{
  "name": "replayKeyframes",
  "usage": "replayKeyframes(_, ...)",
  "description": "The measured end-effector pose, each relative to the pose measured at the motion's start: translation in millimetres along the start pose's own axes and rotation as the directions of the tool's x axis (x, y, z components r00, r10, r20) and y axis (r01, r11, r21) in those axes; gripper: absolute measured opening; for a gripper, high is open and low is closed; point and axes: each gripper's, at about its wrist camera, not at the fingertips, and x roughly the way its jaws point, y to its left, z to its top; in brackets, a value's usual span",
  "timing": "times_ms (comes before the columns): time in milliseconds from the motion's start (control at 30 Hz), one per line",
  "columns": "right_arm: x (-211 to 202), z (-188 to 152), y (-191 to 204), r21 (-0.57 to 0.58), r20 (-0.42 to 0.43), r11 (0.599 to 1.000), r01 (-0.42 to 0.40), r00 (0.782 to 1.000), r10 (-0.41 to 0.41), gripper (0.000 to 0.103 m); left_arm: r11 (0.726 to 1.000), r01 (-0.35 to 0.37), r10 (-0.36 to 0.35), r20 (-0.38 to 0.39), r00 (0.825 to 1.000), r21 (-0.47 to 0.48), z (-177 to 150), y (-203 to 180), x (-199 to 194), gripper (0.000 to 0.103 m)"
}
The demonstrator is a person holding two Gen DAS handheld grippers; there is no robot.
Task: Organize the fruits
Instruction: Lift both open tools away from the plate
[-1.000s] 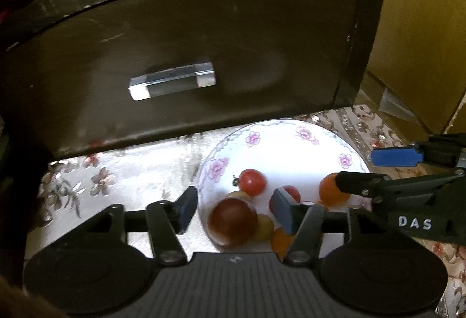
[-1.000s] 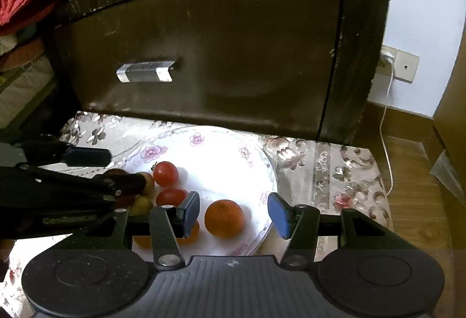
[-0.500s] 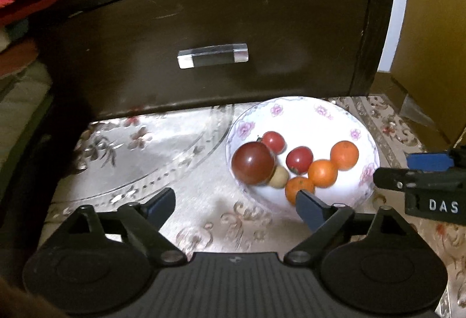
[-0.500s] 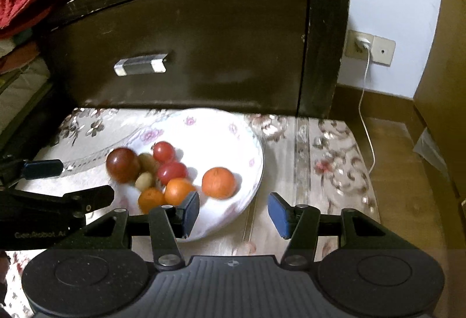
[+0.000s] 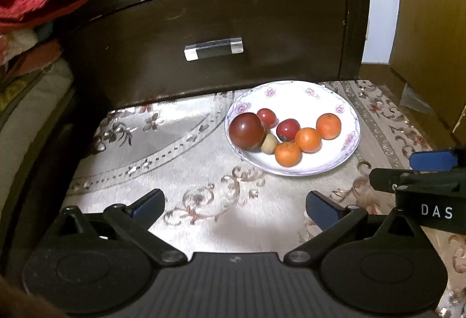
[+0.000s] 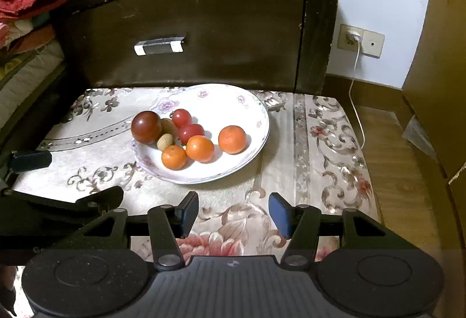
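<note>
Fruit sits heaped in the white floral china plate (image 5: 346,117) on the patterned cloth.
My left gripper (image 5: 234,205) gapes wide and empty, jaws opening; my right gripper (image 6: 233,214) half-open, empty. The round, smooth-skinned dark red tomato (image 5: 247,130) looks soft: I'd pinch gently across its middle.

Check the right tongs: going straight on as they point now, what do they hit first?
Probably the bare floral cloth ahead of the right tongs, short of the plate. The orange fruit sits further along that line. Depth is uncertain.
</note>
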Motion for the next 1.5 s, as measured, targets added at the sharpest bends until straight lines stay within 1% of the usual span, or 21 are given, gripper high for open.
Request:
replayKeyframes(400, -26, -18, 9, 0.006, 0.014, 1.000, 0.011, 1.000, -0.011, 0.051, 1.000, -0.009, 0.010, 0.007, 1.000, -0.011, -19, 1, -26, 0.103)
replayKeyframes(700, -40, -30, 14, 0.006, 0.021, 1.000, 0.017, 1.000, -0.017, 0.051, 1.000, -0.013, 0.013, 0.005, 1.000, -0.018, -30, 1, -38, 0.103)
replayKeyframes(1233, -50, -45, 23, -0.009, 0.010, 0.999, 0.037, 0.999, -0.037, 0.051, 1.000, -0.016, 0.016, -0.001, 1.000, -0.016, -41, 2, -49, 0.103)
replayKeyframes(1500, -52, -47, 24, -0.007, 0.012, 0.999, 0.039, 0.999, -0.039, 0.051, 1.000, -0.020, 0.020, 0.012, 1.000, -0.024, -43, 3, -52, 0.103)
